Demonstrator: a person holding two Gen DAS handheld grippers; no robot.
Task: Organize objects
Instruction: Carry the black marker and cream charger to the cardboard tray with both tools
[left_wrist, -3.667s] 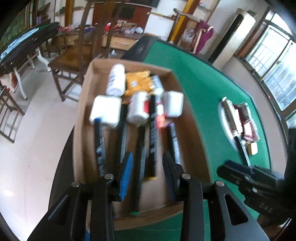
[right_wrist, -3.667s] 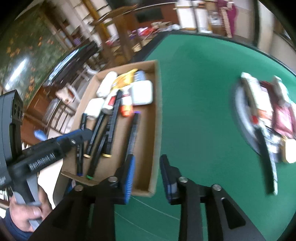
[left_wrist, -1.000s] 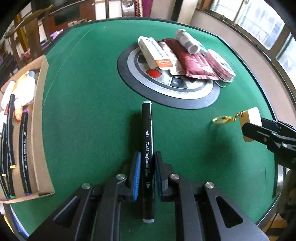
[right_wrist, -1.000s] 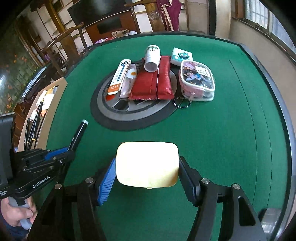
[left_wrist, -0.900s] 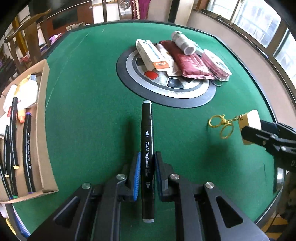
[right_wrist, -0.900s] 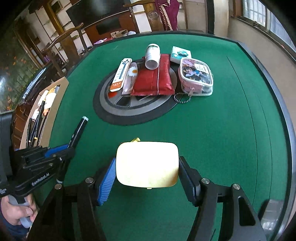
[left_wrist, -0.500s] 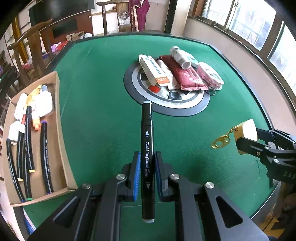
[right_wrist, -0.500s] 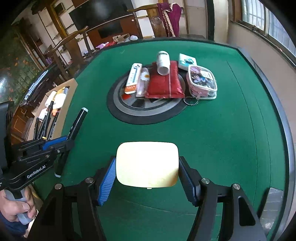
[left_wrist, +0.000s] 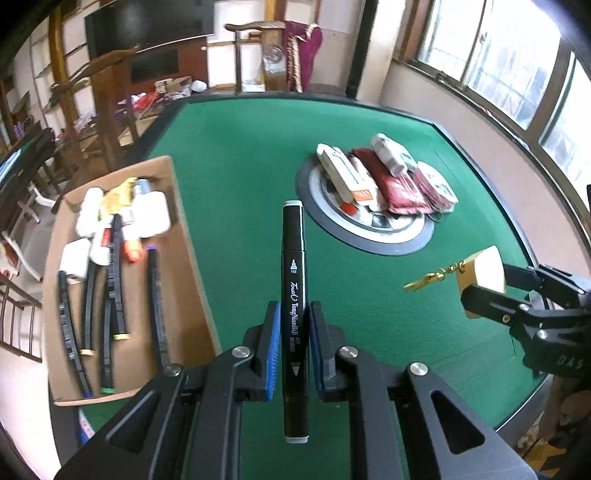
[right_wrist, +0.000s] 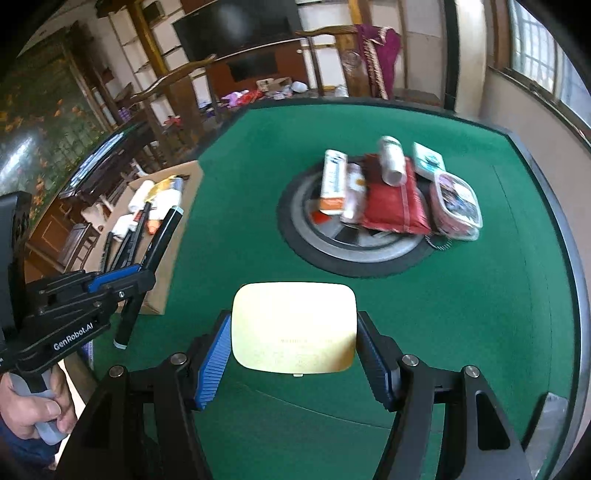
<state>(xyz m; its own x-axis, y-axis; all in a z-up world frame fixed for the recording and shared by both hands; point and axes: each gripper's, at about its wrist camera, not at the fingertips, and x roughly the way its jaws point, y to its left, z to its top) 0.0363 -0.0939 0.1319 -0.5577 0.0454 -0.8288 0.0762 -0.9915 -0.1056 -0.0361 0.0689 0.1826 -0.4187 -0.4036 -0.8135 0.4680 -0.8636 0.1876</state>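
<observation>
The left claw (left_wrist: 291, 347) is clamped on a black pen (left_wrist: 294, 280), the right claw (right_wrist: 293, 354) on a yellow tag (right_wrist: 293, 325). Both now hang higher over bare green table (left_wrist: 240, 177) between the box (left_wrist: 184, 258) and the far pile (left_wrist: 384, 177).

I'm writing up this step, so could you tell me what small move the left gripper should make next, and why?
Probably carry the black marker leftward over the cardboard box. The left gripper is shut on it above the green table, and similar markers already lie in that box.
</observation>
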